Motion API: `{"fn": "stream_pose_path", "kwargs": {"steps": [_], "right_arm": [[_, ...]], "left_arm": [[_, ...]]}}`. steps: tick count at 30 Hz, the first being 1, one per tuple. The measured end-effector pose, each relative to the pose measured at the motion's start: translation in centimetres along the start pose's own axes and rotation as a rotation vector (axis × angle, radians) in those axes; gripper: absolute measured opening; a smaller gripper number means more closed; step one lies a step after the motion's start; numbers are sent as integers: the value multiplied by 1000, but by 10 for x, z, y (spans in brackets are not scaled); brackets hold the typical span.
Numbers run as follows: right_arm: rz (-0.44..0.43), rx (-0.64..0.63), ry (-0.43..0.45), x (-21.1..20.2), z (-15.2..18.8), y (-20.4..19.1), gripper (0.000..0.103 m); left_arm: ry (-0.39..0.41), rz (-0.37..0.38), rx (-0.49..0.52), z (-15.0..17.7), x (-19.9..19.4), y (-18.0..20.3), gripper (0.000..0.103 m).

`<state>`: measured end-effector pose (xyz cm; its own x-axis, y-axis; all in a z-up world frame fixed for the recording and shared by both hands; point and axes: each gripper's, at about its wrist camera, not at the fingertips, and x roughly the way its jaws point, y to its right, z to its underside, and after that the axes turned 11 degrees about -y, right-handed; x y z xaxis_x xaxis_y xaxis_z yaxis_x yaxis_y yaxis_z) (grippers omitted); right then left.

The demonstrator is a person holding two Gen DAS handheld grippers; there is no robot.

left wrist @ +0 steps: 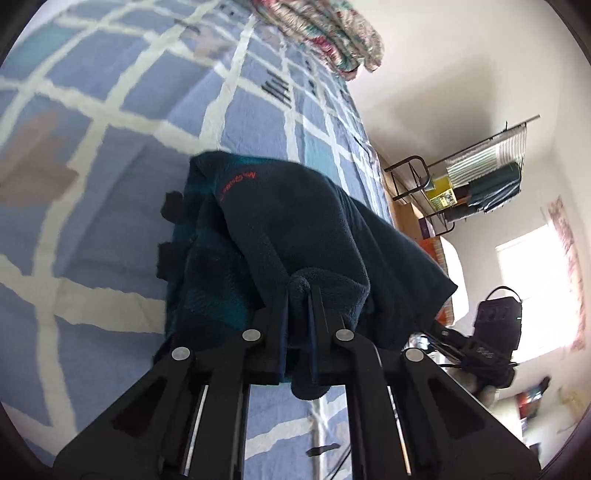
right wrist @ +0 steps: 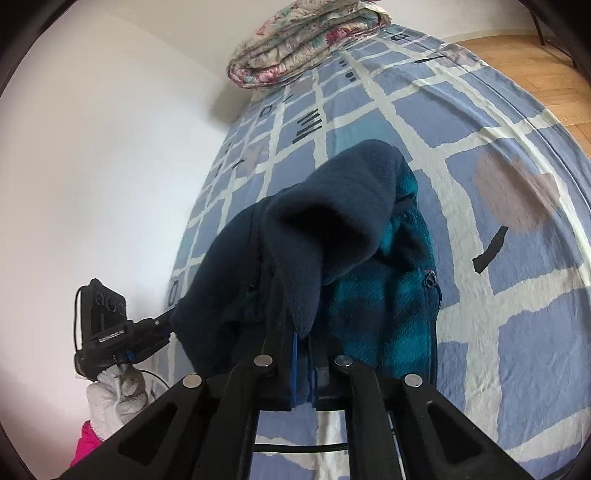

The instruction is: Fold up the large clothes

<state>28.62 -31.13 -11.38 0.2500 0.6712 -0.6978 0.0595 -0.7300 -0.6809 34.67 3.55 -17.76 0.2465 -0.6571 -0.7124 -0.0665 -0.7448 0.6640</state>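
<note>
A dark navy fleece jacket (left wrist: 295,221) with a teal plaid lining and red lettering hangs lifted over the bed. My left gripper (left wrist: 299,295) is shut on a thick fold of its edge. In the right wrist view the same fleece jacket (right wrist: 343,221) drapes forward, teal lining (right wrist: 388,317) showing. My right gripper (right wrist: 301,332) is shut on another edge of it. The left gripper's body (right wrist: 110,332) shows at the jacket's left side, and the right gripper's body (left wrist: 495,332) shows at the jacket's right in the left wrist view.
A blue bedspread (left wrist: 110,184) with a white grid covers the bed (right wrist: 517,295). A folded floral quilt (right wrist: 306,40) lies at the far end (left wrist: 332,33). A white wall (right wrist: 92,166) is left, a wooden floor (right wrist: 524,62) right. A metal rack (left wrist: 480,177) stands by the window.
</note>
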Motion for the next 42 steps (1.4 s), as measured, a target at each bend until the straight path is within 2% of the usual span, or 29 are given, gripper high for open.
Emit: {"fn": "stream_pose_path", "kwargs": {"steps": [2,4,6,10,12,13,14,17,20,21,25,27,31,34,36,38,40,42], "right_arm": [[-30,-11,8,-17,14,-8,1],[-12,-33,13,-28,30,-15,0],[-16,-10,-35,-21,42,-11,0],[122,11,-160,30,60,9,0],[171,22,-188,53,58,18,0],[210,9,-187,61,57,20,0],[229,4,-192,68,55,21,0],[208,-20,-209,63,55,15,1],[190,-85,-219,37,61,1,14],[190,-112,-217,27,64,-3,27],[137,-194,-181,-17,74,-18,29],[158,-273,-111,-34,65,-35,29],[212,-354,4,-36,18,-59,29],[311,-383,71,-13,-28,-63,31],[294,-335,59,4,-51,-52,31],[284,-296,30,24,-63,-40,31],[326,-289,-16,43,-58,-26,30],[342,-287,-74,57,-41,-6,29]], "left_arm": [[14,-25,46,10,-15,4,7],[24,-71,75,18,-22,4,6],[18,-164,121,30,-22,2,6],[-75,-301,121,45,14,-23,5],[-94,-376,145,51,28,-31,5],[-94,-388,153,52,29,-32,5],[-90,-390,156,51,29,-30,5],[-72,-404,198,53,12,-19,5],[-45,-426,240,57,-13,-8,10],[-32,-432,246,56,-19,-5,10],[42,-433,292,53,-49,19,10],[68,-408,318,43,-54,38,10],[83,-357,359,8,-37,77,10],[60,-325,356,-23,-7,96,10],[43,-337,364,-38,16,102,10],[20,-391,386,-49,43,101,10],[-39,-371,347,-50,64,87,10],[-103,-376,326,-37,84,64,10]]}}
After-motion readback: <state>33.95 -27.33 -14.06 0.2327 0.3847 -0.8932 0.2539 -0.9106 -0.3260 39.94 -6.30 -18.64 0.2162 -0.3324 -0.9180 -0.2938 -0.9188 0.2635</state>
